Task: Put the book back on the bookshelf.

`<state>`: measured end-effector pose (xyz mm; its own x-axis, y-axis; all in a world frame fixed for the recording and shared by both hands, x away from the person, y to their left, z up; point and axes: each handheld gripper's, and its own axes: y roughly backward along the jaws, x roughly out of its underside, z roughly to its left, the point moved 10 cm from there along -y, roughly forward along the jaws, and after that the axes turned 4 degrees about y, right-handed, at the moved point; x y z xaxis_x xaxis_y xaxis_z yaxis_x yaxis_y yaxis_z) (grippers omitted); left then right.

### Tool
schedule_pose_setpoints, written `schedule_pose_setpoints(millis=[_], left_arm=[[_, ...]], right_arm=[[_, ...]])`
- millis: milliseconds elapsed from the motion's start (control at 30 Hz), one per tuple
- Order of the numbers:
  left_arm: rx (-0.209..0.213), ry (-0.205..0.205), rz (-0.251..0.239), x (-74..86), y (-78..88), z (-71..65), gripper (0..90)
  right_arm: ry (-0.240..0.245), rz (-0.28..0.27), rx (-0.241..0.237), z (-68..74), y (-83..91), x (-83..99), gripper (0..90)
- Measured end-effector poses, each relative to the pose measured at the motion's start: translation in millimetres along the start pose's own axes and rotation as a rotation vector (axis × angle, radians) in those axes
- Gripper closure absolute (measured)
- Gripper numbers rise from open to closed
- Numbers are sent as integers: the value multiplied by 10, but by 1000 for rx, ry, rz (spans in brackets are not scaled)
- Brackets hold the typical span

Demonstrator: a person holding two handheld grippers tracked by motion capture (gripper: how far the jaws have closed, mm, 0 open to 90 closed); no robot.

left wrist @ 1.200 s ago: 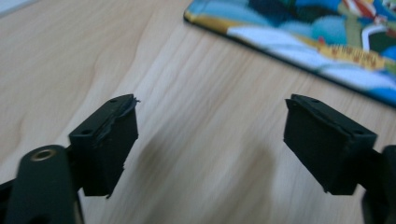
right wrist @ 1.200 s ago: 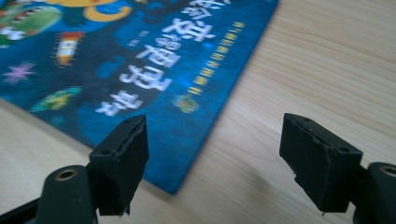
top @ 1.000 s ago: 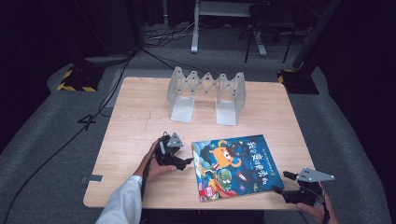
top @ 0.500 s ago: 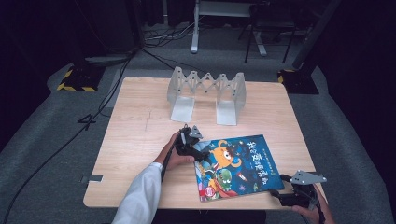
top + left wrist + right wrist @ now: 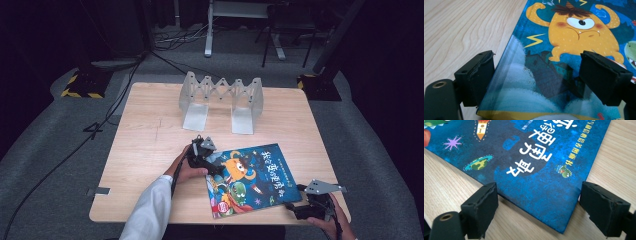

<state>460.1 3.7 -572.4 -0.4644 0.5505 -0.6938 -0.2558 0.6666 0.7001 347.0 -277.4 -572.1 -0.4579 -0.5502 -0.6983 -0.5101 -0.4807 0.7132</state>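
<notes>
A blue picture book [image 5: 252, 177] with an orange monster on its cover lies flat on the wooden table [image 5: 150, 130], front right. My left gripper [image 5: 214, 165] is at the book's far left corner. In the left gripper view my left gripper [image 5: 536, 67] is open, one jaw over the table and the other over the cover [image 5: 569, 32], not pressing. My right gripper [image 5: 294, 209] sits at the book's near right corner. Its jaws have just been opening; in the right gripper view my right gripper [image 5: 537, 195] stands wide with the book's corner [image 5: 529, 157] between the jaws, untouched.
A pale grey folding book rack [image 5: 222, 97] stands at the back middle of the table. The right hand is at the table's front edge [image 5: 200, 220]. Cables [image 5: 100, 125] and a stand base [image 5: 80, 85] lie on the grey floor to the left.
My left gripper has moved right, from bare table to the book's far left corner. My right gripper has stayed at the near right corner.
</notes>
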Motion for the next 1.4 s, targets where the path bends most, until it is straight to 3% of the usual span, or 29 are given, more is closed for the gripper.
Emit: schedule_pose_setpoints(millis=[333, 433, 767, 1033, 1400], left_arm=[[-12, 13, 31, 245, 236, -44, 140], [-33, 30, 18, 337, 318, -66, 140], [-43, 34, -14, 703, 645, -149, 145], [-50, 44, -13, 947, 858, -261, 145], [-86, 71, -24, 1140, 1002, -426, 146]], right_arm=[[-14, 1, 13, 4, -132, -131, 140], [-16, 5, 16, -7, -172, -166, 131], [-45, 19, 40, -90, -381, -384, 151], [-6, 40, -5, -106, -567, -571, 136], [-65, 12, 71, -207, -780, -788, 167]])
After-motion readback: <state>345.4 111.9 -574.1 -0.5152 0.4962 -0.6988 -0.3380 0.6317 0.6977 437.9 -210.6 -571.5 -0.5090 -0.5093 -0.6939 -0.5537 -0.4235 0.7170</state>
